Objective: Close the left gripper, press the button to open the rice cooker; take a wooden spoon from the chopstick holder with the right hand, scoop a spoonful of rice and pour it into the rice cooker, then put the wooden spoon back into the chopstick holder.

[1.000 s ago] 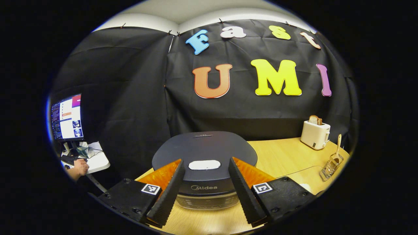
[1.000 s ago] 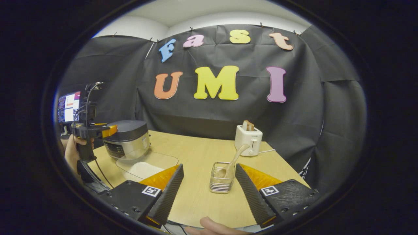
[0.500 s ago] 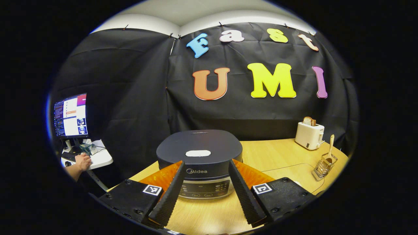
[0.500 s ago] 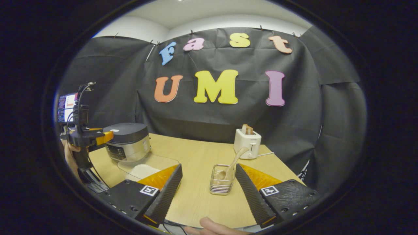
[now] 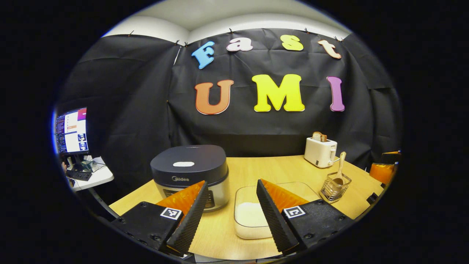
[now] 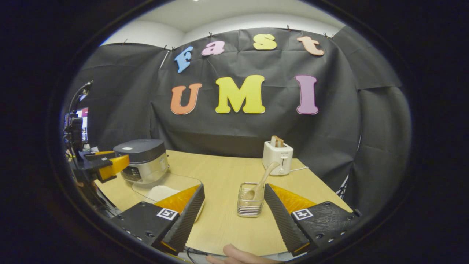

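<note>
Both tools, left [image 5: 230,214] and right [image 6: 232,216], gape empty above the desk [image 6: 223,176]; the cooker [image 5: 190,172] sits lidded, spoon [image 6: 258,185] in holder [image 6: 250,205].

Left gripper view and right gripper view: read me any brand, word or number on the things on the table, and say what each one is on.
"Midea": on the dark front band of the rice cooker, below its closed lid.
Rice cooker control panel: markings too small to read.
Toaster: no readable text.
Square tags on the left gripper and right gripper: patterns, not words.

Left gripper [image 5: 229,216]: black ribbed jaws, orange backs (square tags on black bases).
</note>
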A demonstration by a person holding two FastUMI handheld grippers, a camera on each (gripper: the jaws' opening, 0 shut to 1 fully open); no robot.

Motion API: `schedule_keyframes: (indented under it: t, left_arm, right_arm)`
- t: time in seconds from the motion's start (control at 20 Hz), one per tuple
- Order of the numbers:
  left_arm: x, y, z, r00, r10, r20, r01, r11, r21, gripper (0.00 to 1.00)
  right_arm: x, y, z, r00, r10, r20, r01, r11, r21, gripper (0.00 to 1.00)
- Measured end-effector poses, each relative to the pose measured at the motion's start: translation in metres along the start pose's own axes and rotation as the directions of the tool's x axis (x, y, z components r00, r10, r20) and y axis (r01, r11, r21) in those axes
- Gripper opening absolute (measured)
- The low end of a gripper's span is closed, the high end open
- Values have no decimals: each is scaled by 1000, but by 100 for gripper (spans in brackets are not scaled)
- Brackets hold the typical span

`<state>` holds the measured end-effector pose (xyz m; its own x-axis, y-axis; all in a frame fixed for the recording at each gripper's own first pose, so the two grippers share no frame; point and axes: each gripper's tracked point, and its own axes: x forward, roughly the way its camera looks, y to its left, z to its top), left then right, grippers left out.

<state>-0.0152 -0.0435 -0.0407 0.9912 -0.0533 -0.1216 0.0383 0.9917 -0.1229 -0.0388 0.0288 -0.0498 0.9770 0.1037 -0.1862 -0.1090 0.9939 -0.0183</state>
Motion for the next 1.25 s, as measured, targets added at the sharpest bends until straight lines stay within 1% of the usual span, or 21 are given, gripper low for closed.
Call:
schedule_keyframes:
  t: [0.25, 0.35, 0.45, 0.55, 0.7, 0.75, 0.8, 0.95, 1.0, 1.05, 1.15, 1.2, 1.25]
  left_arm:
    - [-9, -42, 6, 999, -51, 2, 51, 998, 37, 86]
    - [-14, -52, 10, 998, -59, 25, 57, 997, 53, 86]
    - [-17, -59, 12, 997, -67, 45, 65, 997, 44, 86]
    - [-18, -61, 13, 996, -69, 56, 67, 997, 34, 85]
    - [-17, -58, 14, 996, -51, 75, 49, 998, 27, 86]
    - [-15, -58, 14, 996, -50, 78, 48, 999, 22, 81]
    - [-15, -59, 14, 996, -52, 78, 51, 999, 15, 86]
    - [-12, -59, 12, 996, -55, 76, 55, 998, -7, 85]
    - [-13, -60, 13, 995, -60, 76, 61, 998, -10, 85]
    - [-13, -60, 12, 995, -62, 76, 63, 998, -12, 81]
    - [-11, -62, 11, 995, -71, 76, 72, 997, -17, 81]
    - [-12, -65, 12, 993, -81, 81, 83, 996, -21, 85]
    - [-12, -69, 14, 992, -92, 90, 95, 995, -28, 85]
  right_arm:
    - [0, -2, 0, 1000, -9, 0, 9, 1000, 1, 97]
    - [3, -5, -1, 1000, -15, -5, 15, 1000, 6, 97]
    - [6, -8, -2, 1000, -21, -9, 21, 1000, 8, 97]
    - [7, -9, -4, 1000, -24, -14, 24, 1000, 7, 97]
    - [11, -10, -6, 999, -27, -19, 28, 1000, 6, 97]
    - [11, -10, -6, 999, -29, -19, 29, 1000, 4, 97]
    - [12, -10, -6, 999, -37, -16, 37, 999, -1, 97]
    - [14, -13, -5, 998, -63, 3, 64, 998, -23, 96]
    - [15, -11, -7, 998, -60, 1, 60, 998, -30, 97]
    - [15, -8, -9, 999, -53, -1, 53, 998, -34, 98]
    - [18, -4, -10, 999, -37, -3, 36, 999, -37, 97]
    - [19, -3, -10, 1000, -31, 1, 31, 999, -33, 98]
    - [19, -3, -10, 999, -31, 9, 31, 999, -22, 97]
